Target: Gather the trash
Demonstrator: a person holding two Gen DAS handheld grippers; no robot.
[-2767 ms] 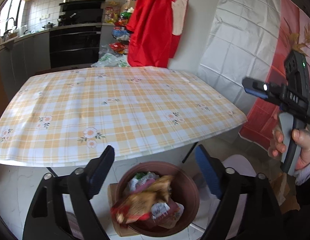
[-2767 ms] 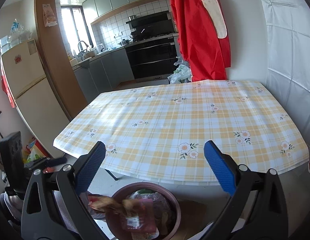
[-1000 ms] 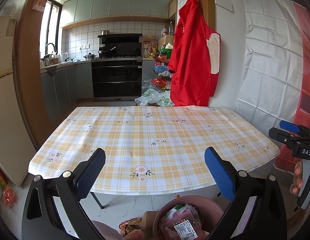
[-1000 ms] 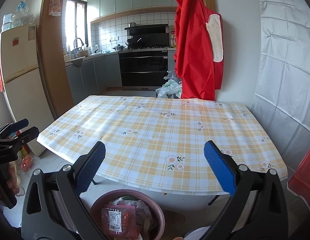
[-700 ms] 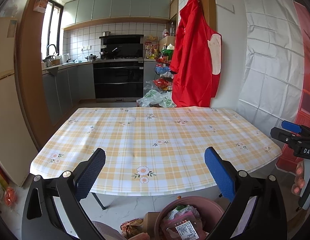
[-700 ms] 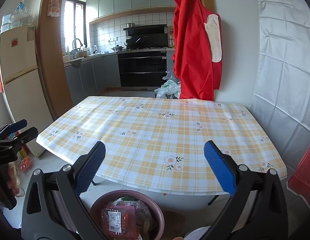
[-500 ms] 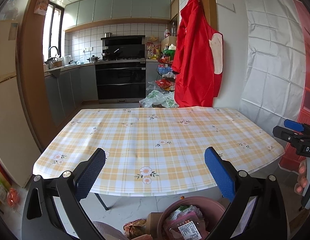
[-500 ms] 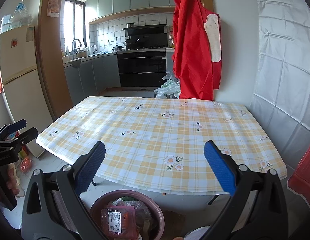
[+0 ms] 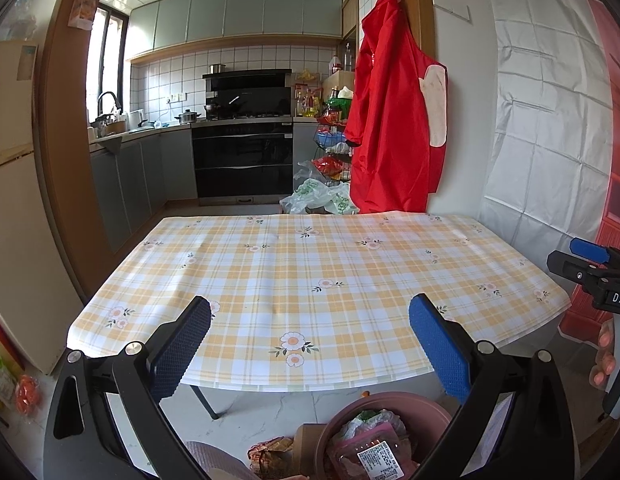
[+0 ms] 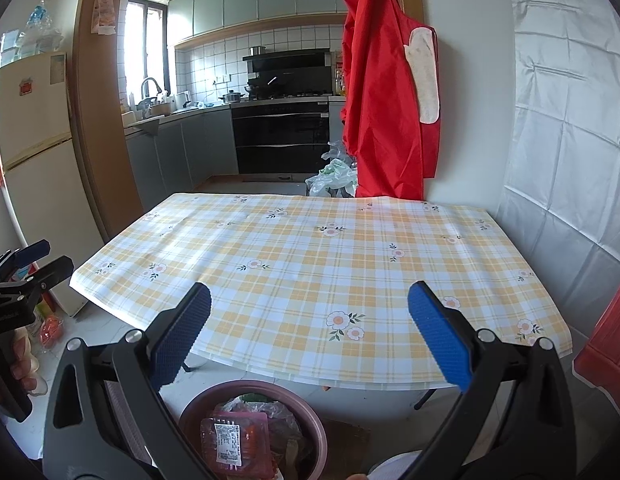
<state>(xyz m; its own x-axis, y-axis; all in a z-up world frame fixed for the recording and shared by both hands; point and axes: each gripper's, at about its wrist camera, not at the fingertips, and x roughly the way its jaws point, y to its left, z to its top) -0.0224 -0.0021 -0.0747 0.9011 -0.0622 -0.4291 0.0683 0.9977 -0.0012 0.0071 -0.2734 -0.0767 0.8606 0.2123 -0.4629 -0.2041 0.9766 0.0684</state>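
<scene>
Step judged: collection looks done, or between items. No trash is seen on the surface; only the checked floral cloth is visible in both wrist views.

Left gripper: jaws spread wide, nothing held. Right gripper: jaws spread wide, nothing held. Both are held level above the near edge of the surface, pointed toward the far kitchen.

Trash is located in the pink bin on the floor, below the near edge of the surface and between the two grippers. It is filled close to the rim: a pink plastic tray with a white printed label lies on top, with crumpled clear and green film under it. The contents are judged light and crushable, so the top layer could slide off if more is added.

A crumpled brown wrapper is seen on the floor just left of the bin, beside a cardboard piece. Whether it is touching the bin cannot be told.

Next move, as judged: the left gripper would be tilted down to that wrapper, the jaws closed on it, and it would be dropped into the bin. Otherwise nothing remains.
</scene>
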